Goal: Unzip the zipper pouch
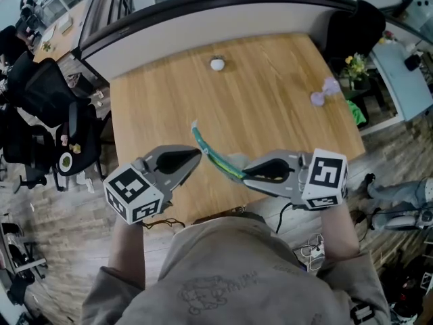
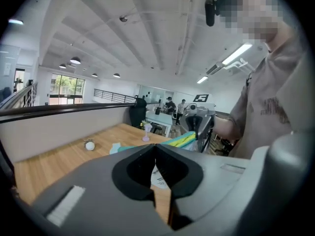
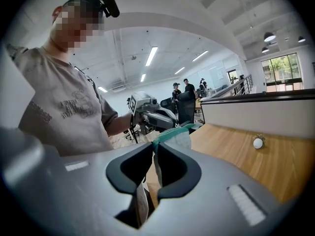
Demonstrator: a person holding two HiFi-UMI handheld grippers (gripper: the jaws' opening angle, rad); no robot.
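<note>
Pouch (image 1: 215, 156): held up over the near part of the table (image 1: 270, 93), seen edge-on from the head view, with a green and yellow strip along its top edge.
Right gripper (image 1: 245, 175): its fingers (image 3: 170, 163) are clenched on the pouch's near end; in the right gripper view the pouch (image 3: 174, 136) runs between them and sticks out past the tips.
Left gripper (image 1: 197, 156): its fingers (image 2: 140, 168) are pressed together at the tips, which sit just beside the pouch's edge. I cannot tell whether anything is pinched between them.
Left gripper view: the pouch (image 2: 182, 140) lies just past the fingertips, with the right gripper behind it.
Ball (image 1: 217, 64): small and white, on the far side of the table, well apart from the pouch.
Purple thing (image 1: 323, 92): near the table's far right edge.
</note>
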